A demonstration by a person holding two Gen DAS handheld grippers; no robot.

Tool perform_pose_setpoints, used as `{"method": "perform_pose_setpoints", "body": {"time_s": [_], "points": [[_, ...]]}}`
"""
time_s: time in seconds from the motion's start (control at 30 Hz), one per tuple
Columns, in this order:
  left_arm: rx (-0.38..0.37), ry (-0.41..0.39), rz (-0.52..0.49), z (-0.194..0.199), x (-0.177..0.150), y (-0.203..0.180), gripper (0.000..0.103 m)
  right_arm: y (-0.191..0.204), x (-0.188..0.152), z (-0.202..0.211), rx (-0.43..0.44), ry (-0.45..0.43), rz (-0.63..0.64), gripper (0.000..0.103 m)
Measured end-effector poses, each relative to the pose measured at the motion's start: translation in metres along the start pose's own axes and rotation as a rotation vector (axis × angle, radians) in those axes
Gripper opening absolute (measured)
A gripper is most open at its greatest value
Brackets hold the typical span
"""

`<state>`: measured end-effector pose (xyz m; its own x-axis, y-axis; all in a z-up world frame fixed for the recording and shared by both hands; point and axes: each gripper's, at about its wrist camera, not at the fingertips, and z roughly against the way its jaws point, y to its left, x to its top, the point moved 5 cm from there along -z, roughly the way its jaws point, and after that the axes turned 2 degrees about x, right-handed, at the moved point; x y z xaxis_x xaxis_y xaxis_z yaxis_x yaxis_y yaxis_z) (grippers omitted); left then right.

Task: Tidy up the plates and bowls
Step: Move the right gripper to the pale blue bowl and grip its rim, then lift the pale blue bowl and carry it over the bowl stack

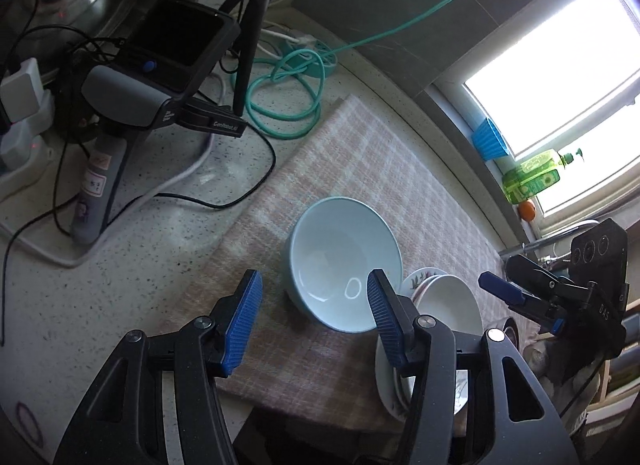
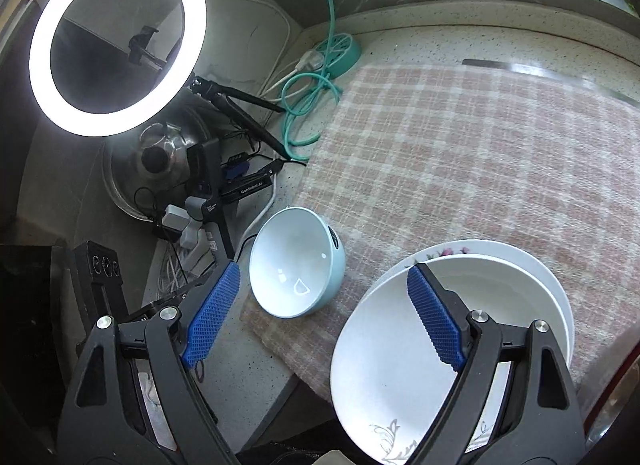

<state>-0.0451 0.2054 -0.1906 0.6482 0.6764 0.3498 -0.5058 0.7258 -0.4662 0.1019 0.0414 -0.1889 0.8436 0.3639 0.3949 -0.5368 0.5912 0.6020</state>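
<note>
Resting on a pink-and-cream checked cloth (image 1: 360, 169) spread over the speckled stone bench (image 1: 132, 277): a pale blue glazed ceramic bowl (image 1: 344, 265), upright, near the cloth's front-left corner. Just to its right, at the cloth's front edge, a stack of white shallow plates (image 2: 440, 345), the top one plain, the lower ones with floral print at the rim; whether bowl and stack touch cannot be told.

Hovering above the bowl, the left gripper (image 1: 312, 321), jaws released, half-spread, blue ribbed pads gripping nothing; the right-hand pad overlapping the bowl's near rim in the left wrist view, contact not clear. No earlier view given for comparison.

Hanging over the plate stack, the right gripper (image 2: 324, 317), jaws spread wide and empty, one pad in front of the top plate, the other out over the bench edge left of the bowl.

Behind the cloth: a coiled teal cable (image 1: 288, 105) running to a teal round power strip (image 2: 340, 53). Farther left, a lit white ring light (image 2: 116, 41) on a black tripod (image 1: 252, 33), a black-and-grey device with dark screen (image 1: 160, 61), tangled black and white cords. On the window sill, a blue ribbed cup (image 1: 490, 141) and a green dish-soap bottle (image 1: 532, 177).
</note>
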Motion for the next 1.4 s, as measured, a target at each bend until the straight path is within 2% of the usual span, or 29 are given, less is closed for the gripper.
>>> {"method": "perform_pose_setpoints", "body": {"time_s": [0.1, 0.17, 0.3, 0.37, 0.43, 0.53, 0.7, 0.83, 1.13, 1.4], "points": [[-0.006, 0.014, 0.015, -0.006, 0.0, 0.008, 0.052, 0.005, 0.001, -0.02, -0.004, 0.035, 0.016, 0.086], [-0.004, 0.018, 0.014, -0.009, 0.0, 0.009, 0.051, 0.009, 0.001, -0.033, -0.008, 0.064, 0.029, 0.075], [-0.008, 0.022, 0.011, -0.015, 0.002, 0.009, 0.038, 0.007, 0.002, -0.052, -0.043, 0.09, 0.038, 0.066], [-0.015, 0.025, 0.017, -0.019, 0.002, 0.01, 0.032, 0.003, 0.002, -0.06, -0.047, 0.105, 0.025, 0.053], [-0.023, 0.031, 0.022, -0.022, 0.002, 0.012, 0.028, 0.001, 0.001, -0.067, -0.052, 0.123, 0.018, 0.044], [-0.02, 0.041, 0.023, -0.028, 0.0, 0.013, 0.025, -0.003, -0.001, -0.074, -0.07, 0.132, 0.024, 0.041], [-0.02, 0.057, 0.036, -0.035, -0.001, 0.017, 0.015, -0.005, -0.003, -0.084, -0.078, 0.152, 0.033, 0.028], [-0.017, 0.06, 0.031, -0.038, 0.001, 0.017, 0.012, -0.004, -0.005, -0.091, -0.08, 0.167, 0.04, 0.018], [-0.009, 0.056, 0.011, -0.037, 0.003, 0.011, 0.01, -0.001, -0.004, -0.09, -0.09, 0.158, 0.047, 0.016], [-0.023, 0.009, -0.028, -0.015, 0.006, -0.008, 0.01, 0.01, -0.007, -0.062, -0.078, 0.115, 0.07, 0.016]]}}
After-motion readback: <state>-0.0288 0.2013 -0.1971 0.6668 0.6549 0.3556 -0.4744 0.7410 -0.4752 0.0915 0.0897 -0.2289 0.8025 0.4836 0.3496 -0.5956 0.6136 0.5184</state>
